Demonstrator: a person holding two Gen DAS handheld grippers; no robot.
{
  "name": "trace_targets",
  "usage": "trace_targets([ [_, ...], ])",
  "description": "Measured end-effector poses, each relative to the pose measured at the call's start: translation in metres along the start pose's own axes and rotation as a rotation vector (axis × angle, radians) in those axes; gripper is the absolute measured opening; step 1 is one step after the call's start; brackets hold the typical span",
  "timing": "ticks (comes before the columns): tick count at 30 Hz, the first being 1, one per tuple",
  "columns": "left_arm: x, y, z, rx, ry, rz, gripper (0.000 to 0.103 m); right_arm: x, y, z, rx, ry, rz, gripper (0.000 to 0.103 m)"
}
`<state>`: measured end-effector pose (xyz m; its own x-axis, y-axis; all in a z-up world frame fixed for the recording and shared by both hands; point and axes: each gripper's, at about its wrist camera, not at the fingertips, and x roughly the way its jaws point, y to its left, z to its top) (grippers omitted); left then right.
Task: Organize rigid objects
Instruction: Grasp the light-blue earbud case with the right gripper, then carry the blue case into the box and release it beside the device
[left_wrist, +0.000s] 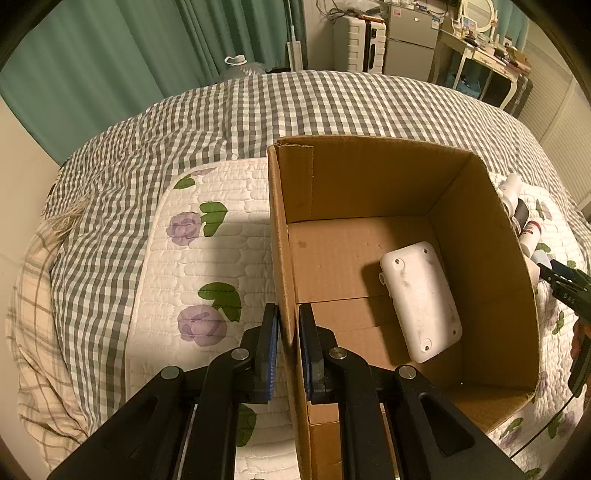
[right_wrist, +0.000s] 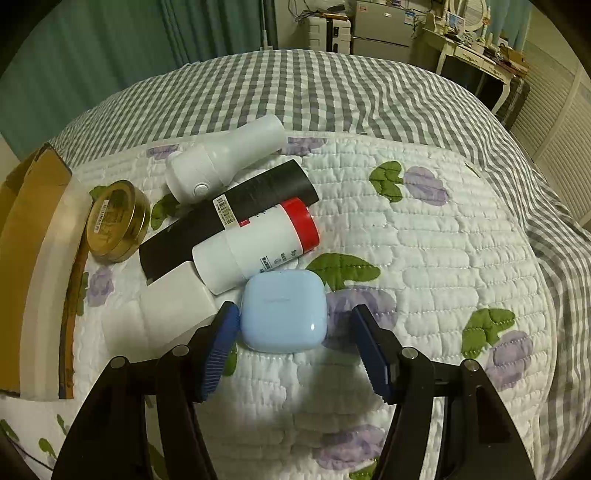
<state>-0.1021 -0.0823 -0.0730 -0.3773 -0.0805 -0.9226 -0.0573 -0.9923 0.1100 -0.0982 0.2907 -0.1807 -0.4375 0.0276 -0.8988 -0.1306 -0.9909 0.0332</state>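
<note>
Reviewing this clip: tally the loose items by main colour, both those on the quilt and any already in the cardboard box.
White: 4 (flashlight-shaped device, red-capped bottle, small block, flat case in the cardboard box)
Black: 1 (tube)
Gold: 1 (round tin)
Light blue: 1 (earbud case)
Total: 7

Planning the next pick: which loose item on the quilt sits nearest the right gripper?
The pale blue rounded case, lying between the open right gripper fingers. The red-capped bottle and black tube lie beyond it.
</note>
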Motion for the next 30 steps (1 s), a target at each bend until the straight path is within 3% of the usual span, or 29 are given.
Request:
trace_targets([
  [3,0.000,-0.001,0.000,0.001,-0.001,0.004,0.011,0.006,0.003,0.002,-0.012,0.015,-0.016,0.063],
  [6,0.000,-0.001,0.000,0.000,0.000,0.002,0.011,0.006,0.008,0.003,-0.037,0.014,-0.039,0.050],
  [12,-0.001,-0.001,0.000,-0.002,0.000,-0.002,0.011,-0.003,0.007,0.001,-0.032,0.002,-0.047,0.050],
  [19,-0.001,0.001,0.001,-0.015,0.004,-0.018,0.011,-0.041,0.013,0.006,-0.065,-0.045,-0.051,0.050],
  [30,-0.001,0.002,0.000,-0.019,-0.001,-0.026,0.011,-0.128,0.101,0.044,-0.219,-0.181,0.076,0.050],
])
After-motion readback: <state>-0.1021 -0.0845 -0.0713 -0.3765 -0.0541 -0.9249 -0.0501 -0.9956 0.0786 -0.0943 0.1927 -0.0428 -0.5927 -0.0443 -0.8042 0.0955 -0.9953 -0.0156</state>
